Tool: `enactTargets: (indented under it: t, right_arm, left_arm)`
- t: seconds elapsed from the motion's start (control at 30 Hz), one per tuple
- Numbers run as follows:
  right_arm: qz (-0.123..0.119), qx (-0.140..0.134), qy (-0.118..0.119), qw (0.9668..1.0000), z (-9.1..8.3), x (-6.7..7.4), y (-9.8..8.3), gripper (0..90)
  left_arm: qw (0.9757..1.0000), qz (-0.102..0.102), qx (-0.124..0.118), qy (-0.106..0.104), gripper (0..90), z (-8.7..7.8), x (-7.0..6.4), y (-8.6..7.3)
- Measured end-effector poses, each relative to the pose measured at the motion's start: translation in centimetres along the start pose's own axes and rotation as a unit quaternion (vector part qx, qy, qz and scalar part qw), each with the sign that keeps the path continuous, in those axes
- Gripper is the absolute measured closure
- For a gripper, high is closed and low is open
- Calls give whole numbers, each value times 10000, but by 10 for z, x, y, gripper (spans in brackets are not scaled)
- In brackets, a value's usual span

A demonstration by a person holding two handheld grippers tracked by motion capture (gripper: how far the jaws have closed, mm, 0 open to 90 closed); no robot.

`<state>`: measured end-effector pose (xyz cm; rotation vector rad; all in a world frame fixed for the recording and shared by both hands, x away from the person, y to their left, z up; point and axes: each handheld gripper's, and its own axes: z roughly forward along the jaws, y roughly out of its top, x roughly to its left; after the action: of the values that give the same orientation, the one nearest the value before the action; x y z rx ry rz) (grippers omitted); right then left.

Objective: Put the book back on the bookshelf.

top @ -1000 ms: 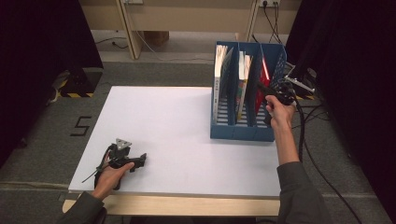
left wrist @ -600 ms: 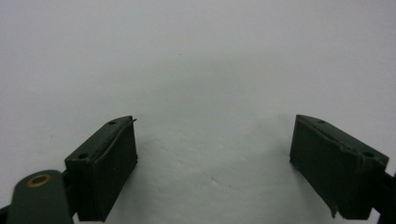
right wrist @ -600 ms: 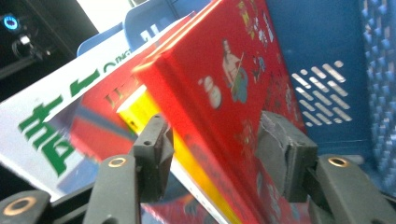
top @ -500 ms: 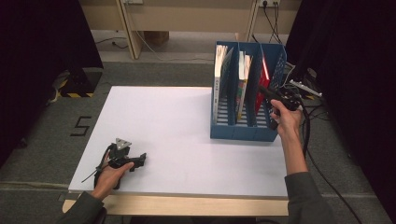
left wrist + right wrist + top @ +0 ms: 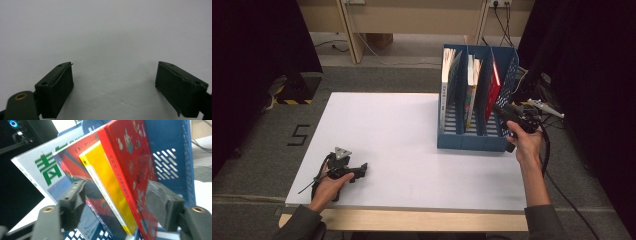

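While my right claw (image 5: 117, 202) has just spread wide around the red book (image 5: 130, 165) in the blue rack (image 5: 472, 142) at the tabletop's right edge, I judge the placing done, backing clear next, with my left claw (image 5: 113, 90) idle, wide and empty.

White table (image 5: 402, 130), grey floor (image 5: 257, 135), floor marking (image 5: 298, 135)

right tool (image 5: 504, 111) opened, drawn back from red book (image 5: 493, 90)

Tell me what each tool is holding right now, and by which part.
Nothing is held. The right tool has just been opening; its jaws stand apart around the red book in the blue file rack, not pressing it. The left tool is open over the table.
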<state>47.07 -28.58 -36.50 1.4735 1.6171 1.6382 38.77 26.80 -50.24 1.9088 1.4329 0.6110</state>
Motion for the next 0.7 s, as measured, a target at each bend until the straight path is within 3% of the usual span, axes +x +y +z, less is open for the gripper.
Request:
enactTargets:
  t: [0.23,0.33,0.5,0.7]
  right_arm:
    - [-279,27,37,9996,-10,5,-18,272]
    - [-247,26,155,9996,-12,9,-26,269]
    - [-371,90,163,9991,-13,13,-34,263]
    - [-326,188,222,9990,-14,16,-42,257]
  left_arm:
    - [10000,34,16,-38,128,0,1,0]
    - [10000,40,22,-40,128,0,1,1]
    - [9999,70,27,-80,127,1,2,1]
    - [9999,78,22,-83,127,0,2,1]
